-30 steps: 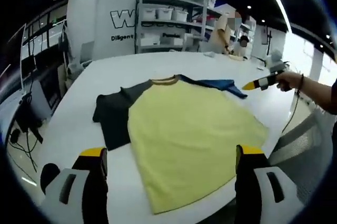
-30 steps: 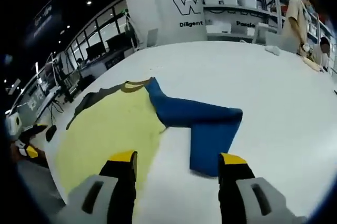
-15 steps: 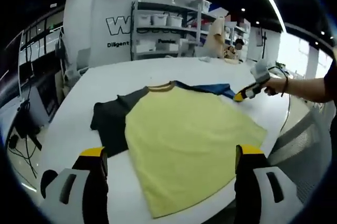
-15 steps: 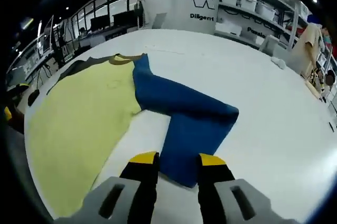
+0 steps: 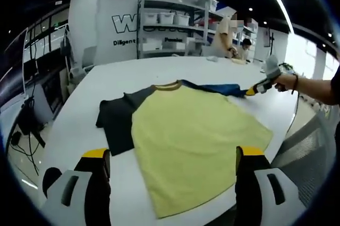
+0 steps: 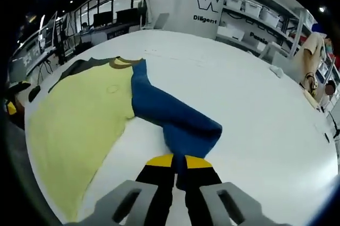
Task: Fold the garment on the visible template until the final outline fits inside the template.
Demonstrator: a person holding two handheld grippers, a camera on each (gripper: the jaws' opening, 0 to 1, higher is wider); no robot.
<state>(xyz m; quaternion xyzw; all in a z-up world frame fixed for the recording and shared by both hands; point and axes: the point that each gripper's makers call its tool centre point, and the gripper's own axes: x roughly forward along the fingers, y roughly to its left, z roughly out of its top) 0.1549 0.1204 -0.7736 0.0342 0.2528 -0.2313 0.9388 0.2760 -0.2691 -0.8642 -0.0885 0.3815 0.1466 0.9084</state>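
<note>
With the right tongs (image 6: 179, 161) clamped on the blue sleeve (image 6: 169, 114) cuff and the left tongs (image 5: 169, 157) open, idle, the person should carry it toward 9 o'clock, flat across the yellow shirt body (image 6: 79, 125).

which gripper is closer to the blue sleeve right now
Right. The right gripper is closed on the blue sleeve's end; the left gripper hangs open off the yellow shirt body's bottom edge.

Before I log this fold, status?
Right claw shut on blue sleeve. Left claw open, clear of the shirt. Shirt flat on the table, nothing in the way.
</note>
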